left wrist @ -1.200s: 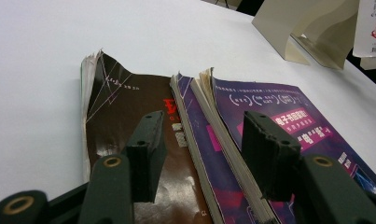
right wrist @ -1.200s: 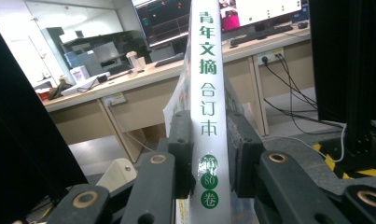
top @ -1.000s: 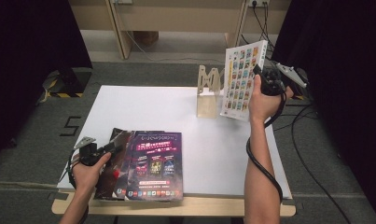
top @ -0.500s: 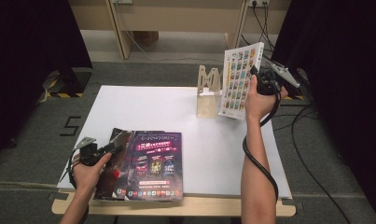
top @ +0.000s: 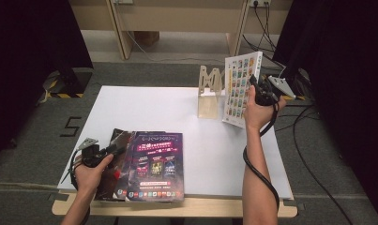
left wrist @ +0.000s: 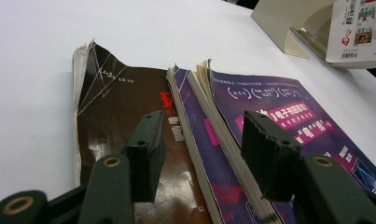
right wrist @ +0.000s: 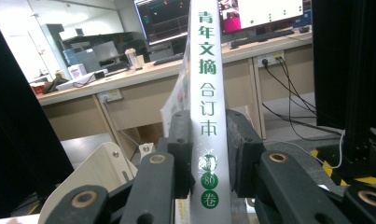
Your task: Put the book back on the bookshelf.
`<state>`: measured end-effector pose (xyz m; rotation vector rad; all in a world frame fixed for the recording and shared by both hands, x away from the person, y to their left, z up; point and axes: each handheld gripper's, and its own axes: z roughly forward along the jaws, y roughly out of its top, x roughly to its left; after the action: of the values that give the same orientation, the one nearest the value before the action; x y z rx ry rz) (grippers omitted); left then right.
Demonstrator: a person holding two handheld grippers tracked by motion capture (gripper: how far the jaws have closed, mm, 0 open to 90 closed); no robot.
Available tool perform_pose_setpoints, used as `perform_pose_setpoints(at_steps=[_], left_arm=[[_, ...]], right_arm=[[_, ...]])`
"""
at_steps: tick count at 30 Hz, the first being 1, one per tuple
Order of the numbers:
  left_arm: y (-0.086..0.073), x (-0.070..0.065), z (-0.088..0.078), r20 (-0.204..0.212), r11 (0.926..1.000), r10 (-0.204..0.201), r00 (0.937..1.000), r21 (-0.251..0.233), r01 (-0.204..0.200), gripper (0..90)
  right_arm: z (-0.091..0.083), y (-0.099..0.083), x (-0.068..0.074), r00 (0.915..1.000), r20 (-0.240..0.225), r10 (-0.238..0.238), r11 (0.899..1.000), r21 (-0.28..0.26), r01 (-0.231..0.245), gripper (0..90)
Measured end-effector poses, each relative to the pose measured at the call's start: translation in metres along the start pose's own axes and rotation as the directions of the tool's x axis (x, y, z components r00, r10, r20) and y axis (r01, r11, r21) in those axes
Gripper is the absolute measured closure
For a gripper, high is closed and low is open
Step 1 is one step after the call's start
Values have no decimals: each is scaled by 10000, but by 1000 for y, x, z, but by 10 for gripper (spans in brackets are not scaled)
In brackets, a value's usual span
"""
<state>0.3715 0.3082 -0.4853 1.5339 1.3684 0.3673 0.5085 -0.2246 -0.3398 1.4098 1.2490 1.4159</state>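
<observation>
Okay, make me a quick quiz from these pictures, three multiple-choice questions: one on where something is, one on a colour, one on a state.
1. Where does the pale wooden book stand sit?
A. far side of the white table
B. on the floor
C. by the left gripper

2. What colour is the lettering on the spine of the white thick book held upright?
A. red
B. green
C. black

3. How does the right gripper stand?
A. open and apart from any book
B. shut on the white book's spine
C. lying on the table

Answers:
1 A, the high view shows the stand at the table's far side, right of the middle.
2 B, the right gripper view shows green characters on the spine.
3 B, both pads press the spine from either side.
</observation>
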Motion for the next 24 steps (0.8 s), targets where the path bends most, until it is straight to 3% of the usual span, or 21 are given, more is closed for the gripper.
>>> perform_pose_setpoints(at_steps=[4,24], left_arm=[[0,-1,1,28,10000,31,10000,29,-31,486],[1,-3,0,24,10000,85,10000,-7,-85,484]], right_arm=[[-5,-5,0,9995,-54,-306,9995,35,306,743],[-36,-30,-10,9967,-138,-796,9968,-43,796,731]])
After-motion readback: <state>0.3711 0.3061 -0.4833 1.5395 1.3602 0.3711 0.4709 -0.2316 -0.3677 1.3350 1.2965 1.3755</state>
